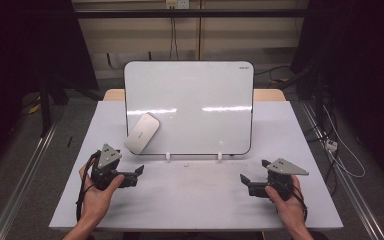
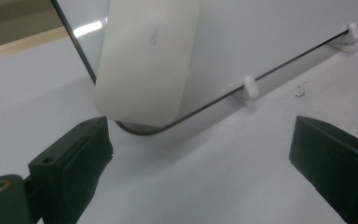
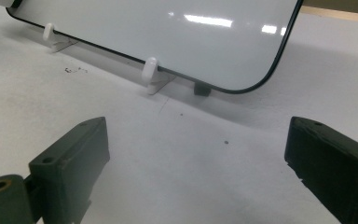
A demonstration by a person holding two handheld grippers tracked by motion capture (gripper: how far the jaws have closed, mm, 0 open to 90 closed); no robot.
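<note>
While both hands rest low in the high view, the left gripper (image 1: 139, 171) sits at the lower left of the frame with its jaws spread wide and nothing between them, and the right gripper (image 1: 245, 179) sits at the lower right, spread the same way and also holding nothing. Just beyond the left gripper, slightly up and to the right of it in the high view, an eraser (image 1: 142, 132) clings to the lower left corner of a whiteboard (image 1: 200, 90), its lower end overhanging the board's dark rim; in the left gripper view the eraser (image 2: 147, 60) fills the upper middle of the frame, close above the left jaw but apart from it. It is a flat, pale grey-white slab with rounded corners and a faint mark on its face, tilted with its top leaning right. Behind it the whiteboard stands upright on small white clips (image 3: 149, 70) on the white table (image 1: 190, 200), its surface blank and glossy.
</note>
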